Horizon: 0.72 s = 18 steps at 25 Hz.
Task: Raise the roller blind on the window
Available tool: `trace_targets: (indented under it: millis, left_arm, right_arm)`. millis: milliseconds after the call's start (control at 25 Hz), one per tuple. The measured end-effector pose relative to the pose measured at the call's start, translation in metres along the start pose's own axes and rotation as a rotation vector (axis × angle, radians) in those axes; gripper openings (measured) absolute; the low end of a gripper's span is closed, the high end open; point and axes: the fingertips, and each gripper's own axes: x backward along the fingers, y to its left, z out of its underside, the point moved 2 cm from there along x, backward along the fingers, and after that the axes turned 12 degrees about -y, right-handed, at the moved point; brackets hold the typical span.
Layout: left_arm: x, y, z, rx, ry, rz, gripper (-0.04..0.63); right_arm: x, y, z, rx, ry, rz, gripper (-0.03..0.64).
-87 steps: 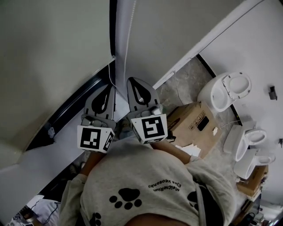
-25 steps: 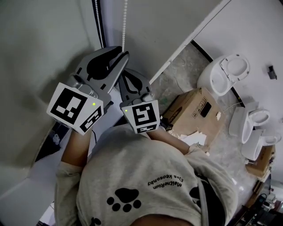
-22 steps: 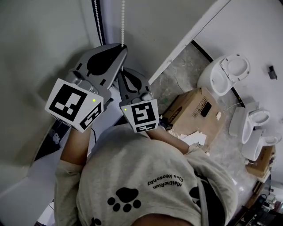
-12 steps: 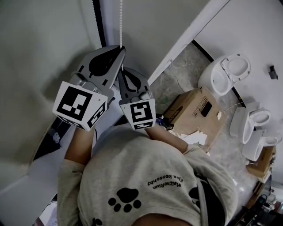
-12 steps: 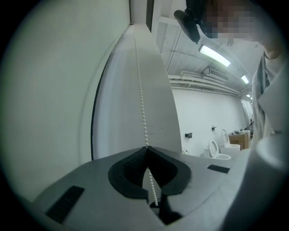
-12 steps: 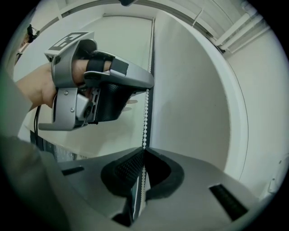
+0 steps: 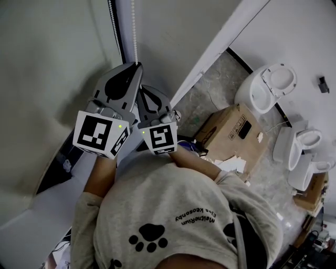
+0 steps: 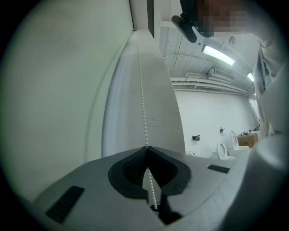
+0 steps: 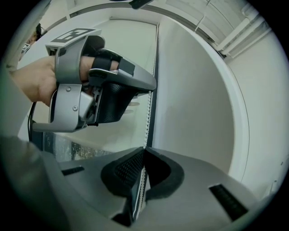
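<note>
The pale roller blind [image 7: 52, 79] hangs at the left, beside a dark window frame [image 7: 119, 39]. A white bead chain [image 7: 134, 31] drops along the frame. My left gripper [image 7: 137, 65] is shut on this chain; in the left gripper view the beads [image 8: 142, 94] run down into the closed tips [image 8: 146, 147]. Just below it, my right gripper [image 7: 141, 89] is shut on the same chain [image 9: 146, 119], which enters its tips [image 9: 144, 148]. In the right gripper view the left gripper [image 9: 152, 85] sits right above. A second strand [image 7: 111, 13] hangs beside the first.
A cardboard box [image 7: 231, 136] lies on the floor below right. White toilet bowls [image 7: 268, 94] stand along the far wall, with more [image 7: 302, 157] to the right. A white wall pillar [image 7: 173, 37] rises right of the chain.
The left gripper, open beside the chain a second ago, has shut on it. Both grippers have come down together with the chain.
</note>
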Motion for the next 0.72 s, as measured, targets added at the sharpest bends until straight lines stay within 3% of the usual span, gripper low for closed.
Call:
trace_targets:
  millis: [280, 600, 720]
  left_arm:
    - [0.006, 0.001, 0.043, 0.009, 0.031, -0.030, 0.008]
    - [0.027, 0.001, 0.108, 0.094, 0.092, -0.063, 0.008]
    - [0.035, -0.002, 0.129, 0.091, 0.127, -0.066, 0.008]
  right_arm:
    - [0.007, 0.003, 0.042, 0.002, 0.064, -0.016, 0.011]
    - [0.021, 0.016, 0.107, -0.017, 0.206, -0.058, 0.011]
    - [0.028, 0.016, 0.131, -0.023, 0.267, -0.063, 0.011]
